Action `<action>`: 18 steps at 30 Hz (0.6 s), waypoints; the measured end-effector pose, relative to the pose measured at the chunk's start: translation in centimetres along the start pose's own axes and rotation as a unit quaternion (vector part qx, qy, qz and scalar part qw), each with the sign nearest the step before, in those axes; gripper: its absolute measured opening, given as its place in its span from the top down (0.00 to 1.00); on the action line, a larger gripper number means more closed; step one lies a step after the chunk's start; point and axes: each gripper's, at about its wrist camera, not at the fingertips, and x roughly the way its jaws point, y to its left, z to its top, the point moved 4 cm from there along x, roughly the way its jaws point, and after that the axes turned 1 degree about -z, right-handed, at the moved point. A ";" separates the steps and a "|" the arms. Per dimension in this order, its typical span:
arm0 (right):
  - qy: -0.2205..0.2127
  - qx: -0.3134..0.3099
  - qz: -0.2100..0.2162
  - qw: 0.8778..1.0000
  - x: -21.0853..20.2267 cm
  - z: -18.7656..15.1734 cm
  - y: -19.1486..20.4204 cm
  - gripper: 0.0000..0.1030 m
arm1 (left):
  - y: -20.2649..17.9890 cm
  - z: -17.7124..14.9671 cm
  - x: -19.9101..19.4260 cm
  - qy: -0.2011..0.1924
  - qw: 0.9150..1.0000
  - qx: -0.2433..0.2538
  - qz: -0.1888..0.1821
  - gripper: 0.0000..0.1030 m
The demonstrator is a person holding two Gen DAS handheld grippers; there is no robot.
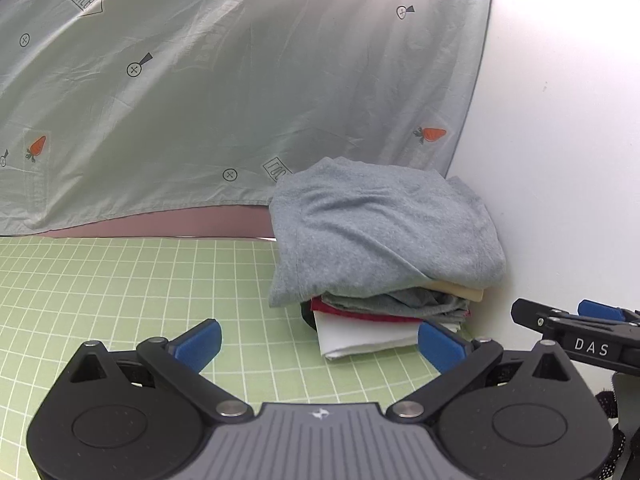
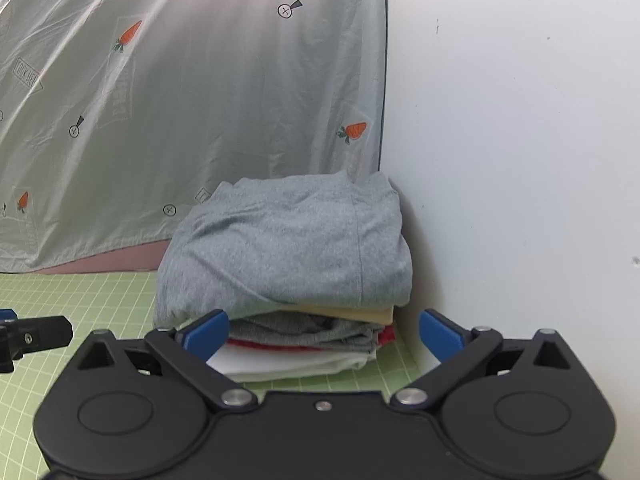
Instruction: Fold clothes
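Where the green grid mat (image 1: 120, 300) meets the white wall (image 1: 560, 160), a stack of folded clothes (image 1: 384, 264) sits in the corner, ahead of both pairs of jaws. A grey knit garment (image 2: 288, 248) lies on top, its near left edge drooping over the layers below: a cream piece, a crumpled grey one, a red one and a white one at the bottom. The left gripper (image 1: 320, 346) has its blue pads spread wide with nothing between them; the stack lies just beyond and toward its right pad. The right gripper (image 2: 322, 336) is likewise spread wide and empty, the stack lying straight ahead between its pads and touching neither. Behind the stack hangs a pale sheet (image 1: 200, 100) printed with carrots and small round marks, and a pink strip shows under its hem. Each gripper's tip pokes into the other's view at the edge. The stack's lower layers are partly hidden by the pads, so their shapes are hard to make out.
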 end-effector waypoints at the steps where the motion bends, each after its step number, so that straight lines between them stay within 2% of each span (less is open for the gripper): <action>1: 0.006 0.005 0.005 1.000 -0.6 -0.7 0.0 0.00 | -0.3 -0.5 -0.5 0.000 1.000 0.010 0.003 0.00; 4: 0.021 0.014 0.016 1.000 -2.4 -2.6 0.1 0.00 | -1.0 -1.7 -1.8 0.003 1.000 0.029 0.007 0.00; 10: 0.040 0.014 0.014 0.999 -5.7 -5.7 0.6 0.00 | -1.3 -3.4 -3.7 0.013 0.999 0.031 0.001 0.00; 18: 0.050 0.016 -0.003 0.999 -8.2 -7.3 0.2 0.00 | -1.8 -5.0 -5.3 0.021 0.999 0.040 -0.006 0.00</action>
